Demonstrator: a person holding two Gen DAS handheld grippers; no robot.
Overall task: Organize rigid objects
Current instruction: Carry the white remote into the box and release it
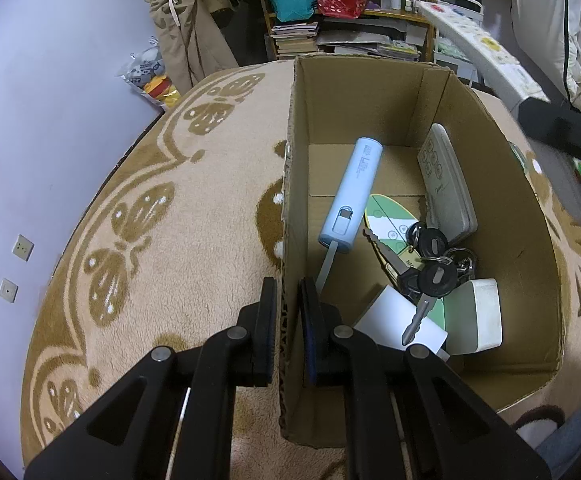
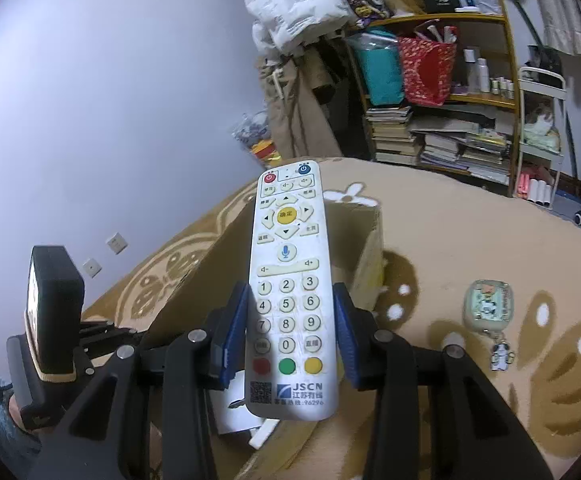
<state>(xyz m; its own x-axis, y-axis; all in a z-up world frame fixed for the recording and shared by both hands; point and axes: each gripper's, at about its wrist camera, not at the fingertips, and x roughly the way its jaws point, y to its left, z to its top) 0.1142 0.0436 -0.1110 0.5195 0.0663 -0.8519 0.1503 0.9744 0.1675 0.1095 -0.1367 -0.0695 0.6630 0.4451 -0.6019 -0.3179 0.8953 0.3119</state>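
A beige blanket with a brown floral pattern (image 1: 138, 184) is spread beneath both grippers. On it, directly ahead of the left gripper (image 1: 288, 300), an open cardboard box (image 1: 502, 184) is stood. The box's near left wall is clamped between the left gripper's two fingers, one finger outside the wall and one inside it.

Over the box, the white remote control (image 2: 288, 280) is held by the right gripper (image 2: 290, 320); its lower half is pinched at the number keys between the blue pads (image 2: 236, 320), and its length runs forward along the fingers, with the power buttons at the far end and the JSCN label at the near end. From the left wrist view the same remote is seen up and to the right, above the box's right wall.

Inside the box, ahead and right of the left gripper, a pale blue cylindrical power bank (image 1: 350, 196) is laid lengthwise, with a flat cable trailing toward the gripper. A grey-white remote (image 1: 446, 184) is leaned against the right wall. Nearer, a green-and-white oval item (image 1: 386, 216) is partly covered by a bunch of keys with black heads (image 1: 430, 264). Closest to the gripper, a white card (image 1: 386, 316) and a white-and-green box-shaped item (image 1: 478, 312) are seen.

On the blanket to the right of the right gripper, well apart from it, a small cartoon-printed case with a charm (image 2: 488, 306) is laid.
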